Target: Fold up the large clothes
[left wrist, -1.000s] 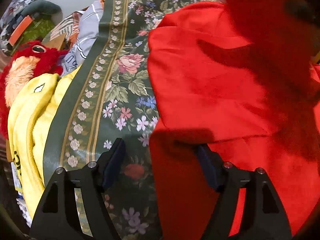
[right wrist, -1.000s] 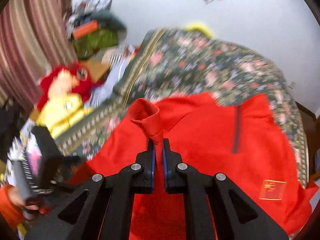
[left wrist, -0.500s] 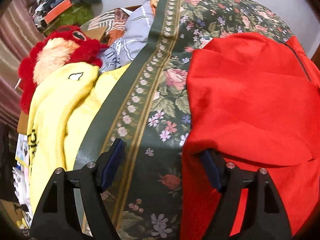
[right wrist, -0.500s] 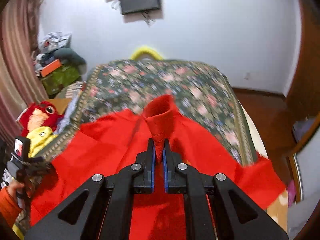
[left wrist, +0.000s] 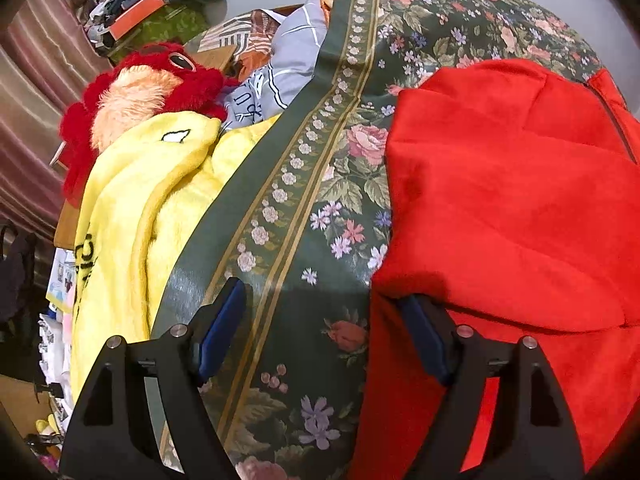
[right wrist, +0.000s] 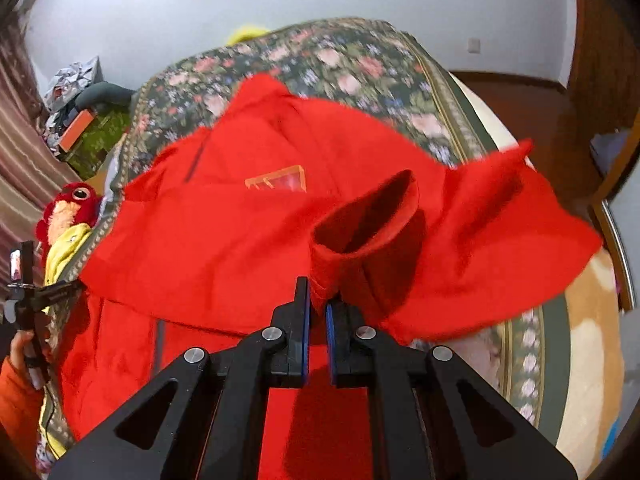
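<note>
A large red fleece garment (right wrist: 240, 220) lies spread on a dark floral bedspread (right wrist: 360, 60). My right gripper (right wrist: 318, 304) is shut on the rim of its sleeve cuff (right wrist: 364, 220), and the sleeve hangs over the garment's right side. In the left wrist view the same garment (left wrist: 500, 200) fills the right half. My left gripper (left wrist: 320, 320) hovers open above the bedspread (left wrist: 320, 160). Its right finger (left wrist: 420, 336) is at the garment's left edge, and nothing is between the pads.
A yellow towel (left wrist: 132, 208) and a red plush toy (left wrist: 152, 84) lie beside the bed's left edge, with piled clothes (left wrist: 280, 60) and a striped curtain (left wrist: 40, 80) behind. A hand in an orange sleeve (right wrist: 16, 360) holds the left gripper. Wooden floor (right wrist: 520, 100) borders the bed's right side.
My right gripper has swung the sleeve cuff rightward and lower across the garment, rolling as it went. The raised red cloth has left the left wrist view. The left gripper stays open.
</note>
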A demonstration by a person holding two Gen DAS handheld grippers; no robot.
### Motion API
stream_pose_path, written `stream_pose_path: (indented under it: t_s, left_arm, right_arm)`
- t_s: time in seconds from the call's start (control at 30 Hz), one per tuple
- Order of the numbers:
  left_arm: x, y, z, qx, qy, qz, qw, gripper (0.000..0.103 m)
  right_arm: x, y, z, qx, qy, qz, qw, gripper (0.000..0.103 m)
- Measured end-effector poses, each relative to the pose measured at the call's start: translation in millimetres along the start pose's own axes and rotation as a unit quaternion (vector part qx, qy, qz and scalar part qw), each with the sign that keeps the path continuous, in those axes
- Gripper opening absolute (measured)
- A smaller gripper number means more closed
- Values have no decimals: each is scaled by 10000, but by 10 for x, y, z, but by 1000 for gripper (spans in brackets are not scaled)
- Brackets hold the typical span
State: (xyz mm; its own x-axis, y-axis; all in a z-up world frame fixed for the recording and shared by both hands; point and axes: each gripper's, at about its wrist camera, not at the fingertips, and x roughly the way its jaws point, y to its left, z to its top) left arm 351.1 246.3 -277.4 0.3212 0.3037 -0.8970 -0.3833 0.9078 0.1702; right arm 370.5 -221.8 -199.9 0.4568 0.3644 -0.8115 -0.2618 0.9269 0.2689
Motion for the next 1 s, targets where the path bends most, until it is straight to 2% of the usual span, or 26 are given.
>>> stream_pose_path:
  t_s: [0.13, 0.23, 0.37, 0.5, 0.63, 0.8, 1.0]
  left_arm:
    - [-106, -92, -61, 328, -26, 169, 9993, 78]
    - [-255, -168, -125, 620, -127, 256, 9977, 78]
    - [-454, -240, -171, 753, -192, 97, 9969, 78]
    - [-696, -350, -169, 771, -296, -185, 9964, 79]
    - [-937, -514, -127, 761, -416, -534, 9948, 79]
    - [-1225, -778, -43, 759, -631, -920, 9909, 80]
    - [-1484, -1140, 71, 850, -929, -1234, 9843, 82]
  right_arm:
    - [84, -97, -112, 77, 297, 23, 9995, 8]
    - [100, -107, -154, 44, 544, 14, 9985, 19]
    - [30, -133, -221, 90, 887, 220, 9958, 48]
    - [-114, -150, -239, 53, 943, 318, 9950, 51]
    - [-394, -223, -188, -27, 769, 307, 9966, 53]
    - [-769, -395, -74, 51, 220, 183, 9996, 58]
    - [-1010, -860, 64, 611, -441, -32, 9972, 68]
